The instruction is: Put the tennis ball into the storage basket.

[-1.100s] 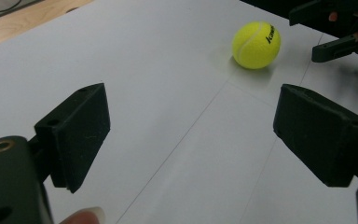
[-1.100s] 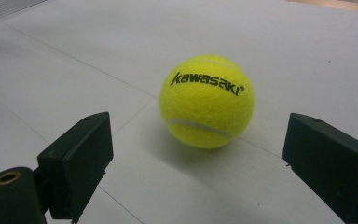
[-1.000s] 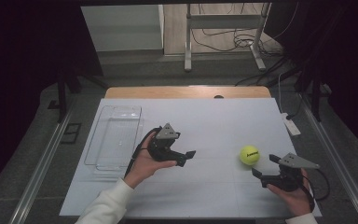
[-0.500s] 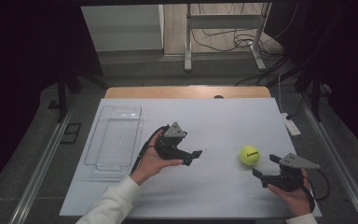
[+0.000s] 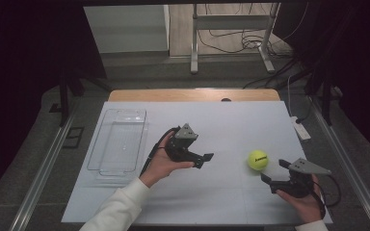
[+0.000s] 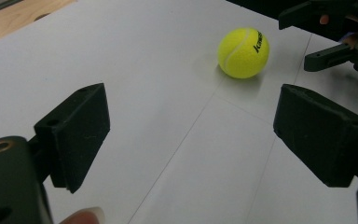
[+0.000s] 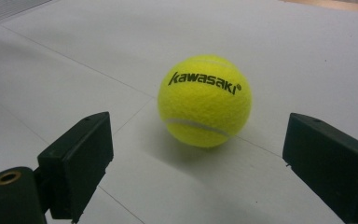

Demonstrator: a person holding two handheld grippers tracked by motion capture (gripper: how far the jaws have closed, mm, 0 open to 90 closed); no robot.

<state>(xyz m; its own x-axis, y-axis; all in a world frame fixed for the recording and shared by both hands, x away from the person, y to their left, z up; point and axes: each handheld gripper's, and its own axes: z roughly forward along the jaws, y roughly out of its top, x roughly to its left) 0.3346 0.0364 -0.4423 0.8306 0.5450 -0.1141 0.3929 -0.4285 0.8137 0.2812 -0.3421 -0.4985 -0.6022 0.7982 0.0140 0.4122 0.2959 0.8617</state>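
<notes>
Jaws wide on both: left gripper (image 5: 201,158) has advanced from frame centre toward the tennis ball (image 5: 257,160) at right; right gripper (image 5: 274,172), lower right, waits beside it, suggesting a left-hand approach.

Yellow tennis ball (image 5: 257,160) at rest on the white desk (image 5: 231,130)

The tennis ball is bright yellow-green and fuzzy, with a pale curved seam and the word "kawasaki" printed on it in black letters. It sits alone on the white surface, right of the desk's middle, casting a soft shadow beneath it. In the right gripper view it lies just ahead of the right hand-held gripper (image 5: 275,171), centred in the wide gap between the two spread black jaws without touching either. In the left gripper view the ball (image 6: 243,52) lies farther off, ahead of the left hand-held gripper (image 5: 204,160), whose jaws also stand apart.
</notes>
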